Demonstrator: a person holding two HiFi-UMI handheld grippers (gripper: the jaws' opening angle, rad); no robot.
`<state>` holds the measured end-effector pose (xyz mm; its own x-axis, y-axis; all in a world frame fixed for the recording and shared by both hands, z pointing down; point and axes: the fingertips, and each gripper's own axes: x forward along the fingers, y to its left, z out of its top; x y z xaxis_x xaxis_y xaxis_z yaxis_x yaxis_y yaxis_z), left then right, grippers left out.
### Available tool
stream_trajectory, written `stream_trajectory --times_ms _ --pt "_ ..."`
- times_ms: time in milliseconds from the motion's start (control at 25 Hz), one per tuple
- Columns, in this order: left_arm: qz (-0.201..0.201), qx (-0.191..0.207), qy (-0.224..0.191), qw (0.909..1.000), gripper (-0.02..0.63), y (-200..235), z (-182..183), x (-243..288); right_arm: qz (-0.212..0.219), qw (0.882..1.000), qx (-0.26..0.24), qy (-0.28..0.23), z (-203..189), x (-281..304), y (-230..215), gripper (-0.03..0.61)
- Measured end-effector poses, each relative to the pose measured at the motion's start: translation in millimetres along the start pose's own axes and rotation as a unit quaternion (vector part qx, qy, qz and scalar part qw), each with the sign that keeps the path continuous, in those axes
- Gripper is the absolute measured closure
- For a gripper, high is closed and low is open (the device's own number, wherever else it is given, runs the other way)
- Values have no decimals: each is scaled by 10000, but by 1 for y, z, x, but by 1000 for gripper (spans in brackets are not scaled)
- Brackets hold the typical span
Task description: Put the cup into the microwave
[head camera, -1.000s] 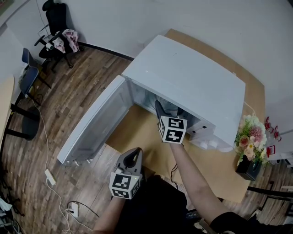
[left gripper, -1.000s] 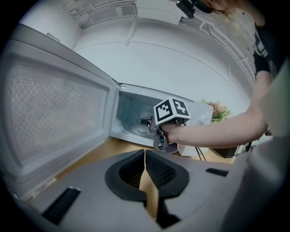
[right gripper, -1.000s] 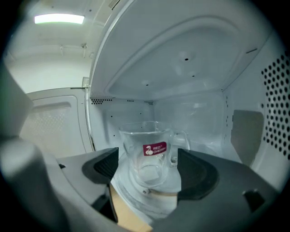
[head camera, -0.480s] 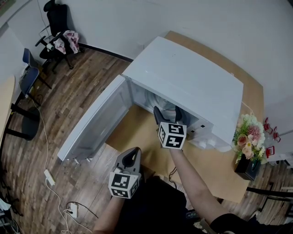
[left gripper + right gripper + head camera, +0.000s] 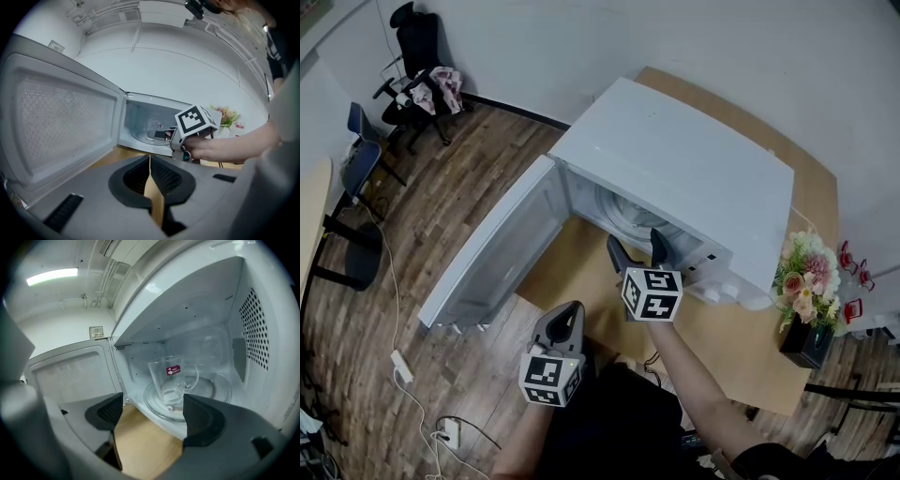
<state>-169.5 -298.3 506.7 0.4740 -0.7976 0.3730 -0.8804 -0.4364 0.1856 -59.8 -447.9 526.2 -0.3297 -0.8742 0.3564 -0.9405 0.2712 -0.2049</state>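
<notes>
Sitting upright on the turntable (image 5: 213, 389) inside the microwave (image 5: 675, 159), the cup (image 5: 171, 378) is just ahead of the right gripper (image 5: 152, 409), jaws spread wide and empty, while the left gripper (image 5: 150, 165) hangs further back, jaws pinched together.

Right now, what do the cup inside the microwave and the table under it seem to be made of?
The cup looks like clear, glossy glass: the turntable shows through its walls, and it bears a small red label. The table looks like light wood or wood-look laminate with a matte, even tan surface. Which of the two it is, I cannot tell.
</notes>
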Motion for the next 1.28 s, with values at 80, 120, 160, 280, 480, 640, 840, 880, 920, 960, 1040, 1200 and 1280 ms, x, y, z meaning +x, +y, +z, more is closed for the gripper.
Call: stream_trajectory --times_ms 80,120,160,280,480,640,840,880,920,960,1040,1200,1280 --pt "18 9 -28 10000 607 1 2 -1 59 10000 -52 59 0 -6 5 219" --pt "23 4 -38 10000 607 1 2 -1 78 9999 -78 102 -1 -10 6 219" --pt "27 -12 -43 10000 607 0 3 -2 87 9998 -93 134 -2 -13 7 219" --pt "37 -81 -57 9999 607 -1 4 -4 117 9998 -38 151 -5 -26 10 219" --pt "75 -111 -120 9998 607 -1 8 -8 279 9993 19 237 -12 -47 18 221" --pt "47 -225 -173 9996 607 -6 10 -12 10 9998 161 84 -10 -71 11 446" --pt "28 -239 -236 9994 607 -13 12 -18 58 9996 273 -5 -8 -98 13 448" --pt "29 -242 -253 9994 607 -14 12 -19 28 9996 274 -51 -6 -104 12 458" --pt "26 -255 -273 9993 607 -15 12 -20 -6 9995 280 -108 -5 -110 11 475" --pt "19 -281 -292 9992 607 -16 13 -21 -41 9994 289 -167 -2 -116 10 496" --pt "-1 -341 -327 9989 607 -19 14 -23 -101 9992 291 -265 1 -128 8 526" --pt "-45 -345 -405 9986 607 -26 19 -26 -164 9986 308 -388 5 -150 4 551" --pt "-65 -335 -449 9984 607 -30 21 -28 -169 9985 285 -440 7 -161 3 559"
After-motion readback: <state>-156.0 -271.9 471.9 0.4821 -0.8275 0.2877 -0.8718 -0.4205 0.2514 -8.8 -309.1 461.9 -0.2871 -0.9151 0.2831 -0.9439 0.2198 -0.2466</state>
